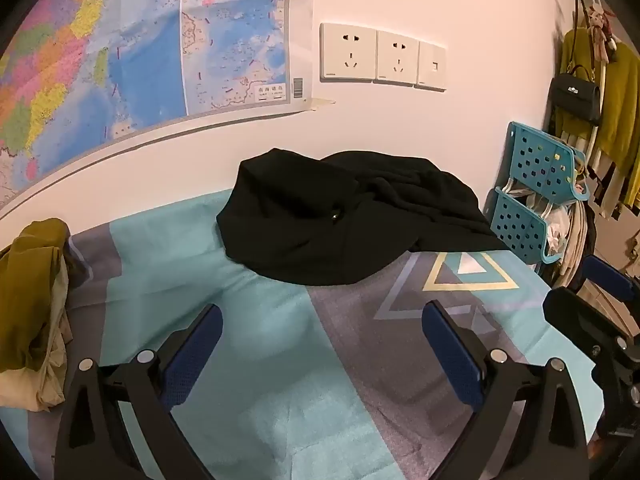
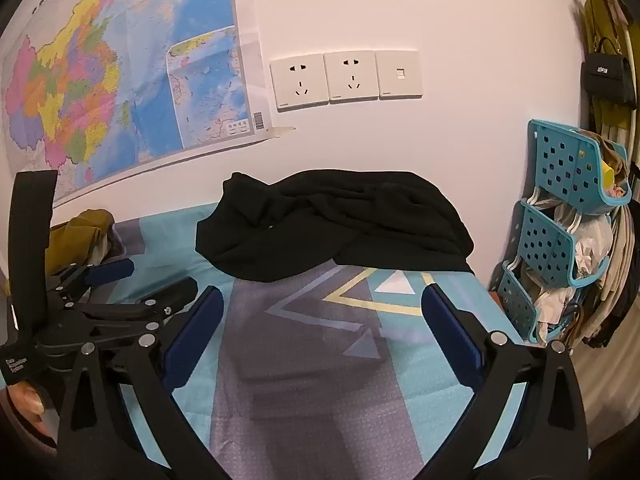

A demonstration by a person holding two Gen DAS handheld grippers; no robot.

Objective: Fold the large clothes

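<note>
1. One black garment (image 1: 344,216) lies crumpled in a heap on the far side of the bed, against the wall, and we see it from both wrist views (image 2: 336,224).
2. Our left gripper (image 1: 322,354) hangs over the bed short of the garment, its blue-padded jaws spread wide with nothing between them and clear of the cloth.
3. Our right gripper (image 2: 322,334) is also short of the heap, jaws wide and empty; it sits to the right of the left one, which shows at the left edge of the right wrist view (image 2: 120,292).
4. Under both we see the bedsheet (image 1: 248,304), teal and grey with triangle shapes, bare between the grippers and the garment.
5. At the left end of the bed lies a mustard and beige pile of clothes (image 1: 34,300), well apart from the black heap.
6. On the wall hang a coloured map (image 1: 132,52) and a row of white sockets (image 1: 382,56).
7. To the right stands a blue perforated rack (image 2: 560,216) stuffed with things, and beyond it a black handbag (image 1: 574,94) hangs among yellow-green clothes (image 1: 620,104).
</note>
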